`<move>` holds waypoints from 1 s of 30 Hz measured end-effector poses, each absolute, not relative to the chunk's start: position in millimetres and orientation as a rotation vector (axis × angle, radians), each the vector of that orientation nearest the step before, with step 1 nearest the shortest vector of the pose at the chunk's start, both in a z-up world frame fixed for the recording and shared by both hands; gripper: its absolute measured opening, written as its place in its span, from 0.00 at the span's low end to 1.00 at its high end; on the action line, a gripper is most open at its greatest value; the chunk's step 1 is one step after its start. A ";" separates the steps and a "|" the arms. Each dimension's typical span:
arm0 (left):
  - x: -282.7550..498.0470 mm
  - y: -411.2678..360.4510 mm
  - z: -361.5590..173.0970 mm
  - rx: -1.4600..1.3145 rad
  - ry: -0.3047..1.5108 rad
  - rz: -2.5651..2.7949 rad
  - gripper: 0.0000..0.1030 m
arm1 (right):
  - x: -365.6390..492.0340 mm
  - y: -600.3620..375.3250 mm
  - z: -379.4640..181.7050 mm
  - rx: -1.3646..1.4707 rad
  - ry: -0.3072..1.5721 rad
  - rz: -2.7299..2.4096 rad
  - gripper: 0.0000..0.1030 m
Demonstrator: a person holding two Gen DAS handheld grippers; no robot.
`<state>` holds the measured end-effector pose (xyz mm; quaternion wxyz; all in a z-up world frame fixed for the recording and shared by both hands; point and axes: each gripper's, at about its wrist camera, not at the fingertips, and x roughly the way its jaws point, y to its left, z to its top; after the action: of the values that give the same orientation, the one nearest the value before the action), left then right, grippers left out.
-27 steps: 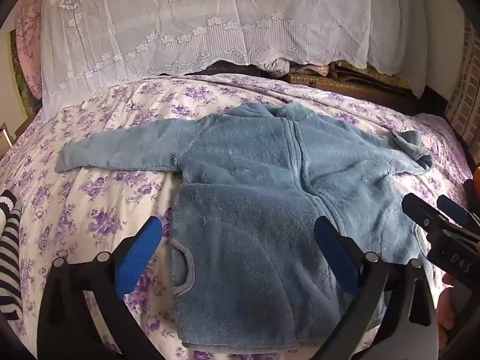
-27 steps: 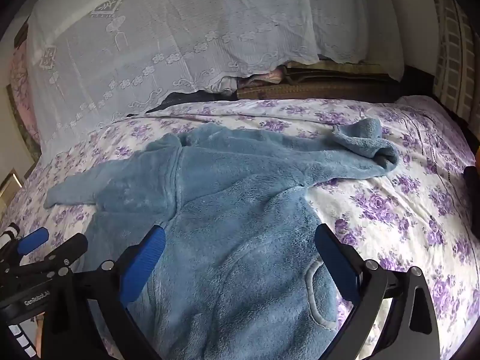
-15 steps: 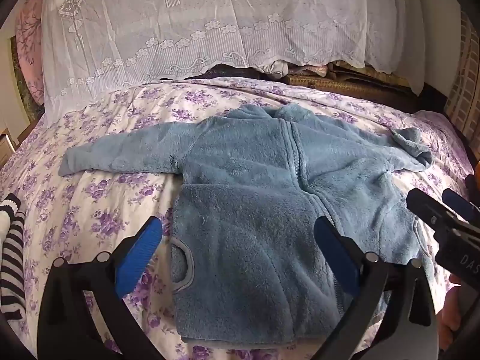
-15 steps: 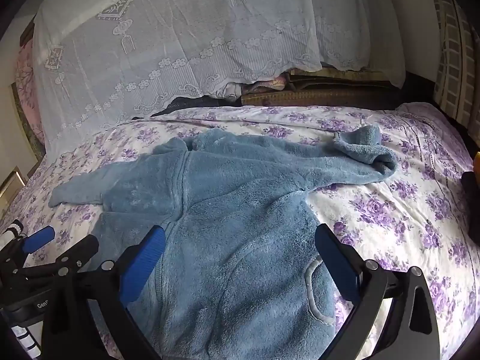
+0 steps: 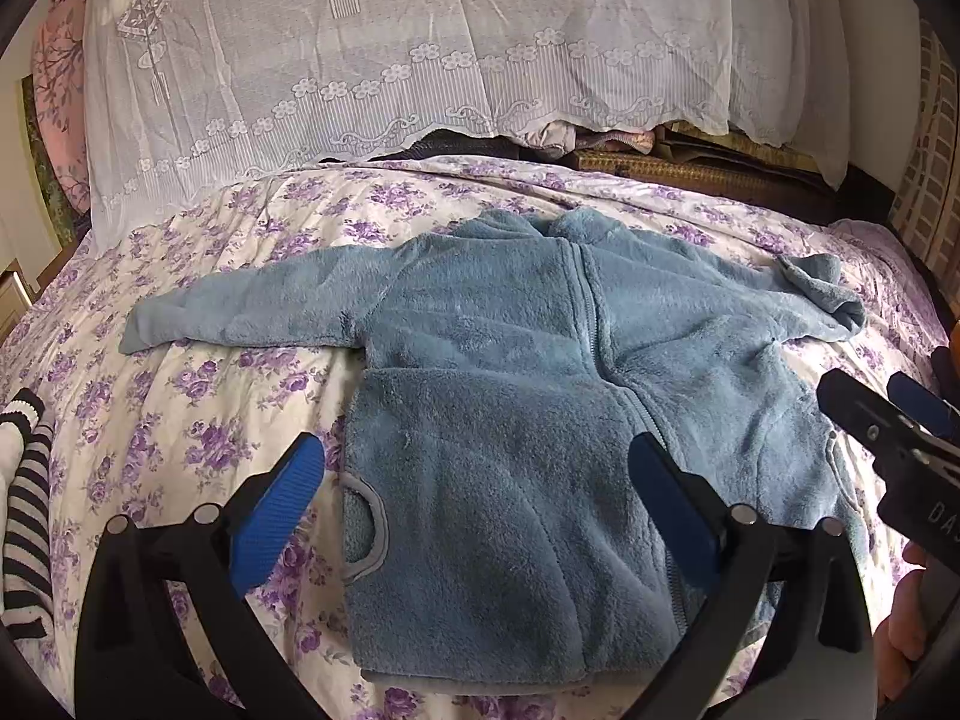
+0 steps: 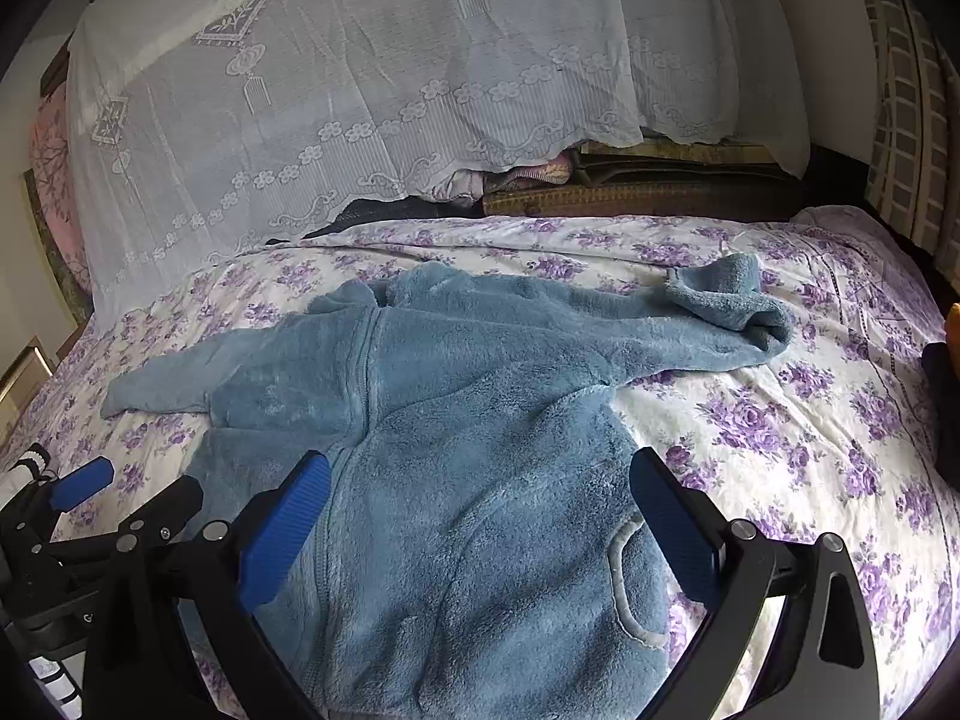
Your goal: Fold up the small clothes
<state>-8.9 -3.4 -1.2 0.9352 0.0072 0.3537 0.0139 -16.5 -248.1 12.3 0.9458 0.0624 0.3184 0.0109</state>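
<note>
A small blue fleece jacket (image 5: 510,360) lies front-up on a bed with a purple-flowered sheet (image 5: 198,408), both sleeves spread out. Its left half (image 5: 480,510) looks folded or doubled over near the hem, with a grey-edged pocket showing. My left gripper (image 5: 477,495) hovers open above that lower left part, nothing between its blue pads. The same jacket (image 6: 480,420) fills the right wrist view, its right sleeve cuff (image 6: 738,306) bunched. My right gripper (image 6: 480,510) is open over the lower right side. Each gripper shows at the other view's edge.
A white lace cloth (image 5: 420,42) drapes over stacked bedding at the bed's far side. A black-and-white striped garment (image 5: 24,510) lies at the left edge. A dark object (image 6: 942,396) sits at the right edge of the bed. A hand (image 5: 906,630) shows at lower right.
Both grippers have drawn slightly back and up from the jacket; the jacket sits a little lower in both views. Jaws stay open, jacket unmoved.
</note>
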 end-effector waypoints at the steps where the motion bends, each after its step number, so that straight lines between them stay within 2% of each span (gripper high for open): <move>1: -8.9 -3.2 -1.3 0.014 0.723 0.028 0.96 | -16.6 -248.5 12.7 0.127 0.649 0.023 0.97; 30: -10.4 0.2 -5.5 0.012 0.733 0.033 0.96 | -16.3 -250.2 10.8 0.131 0.651 0.024 0.97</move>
<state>-10.4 0.2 -5.5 0.9334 0.0060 0.3583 0.0162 -16.3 -250.2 10.8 0.9452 0.0644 0.3197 0.0119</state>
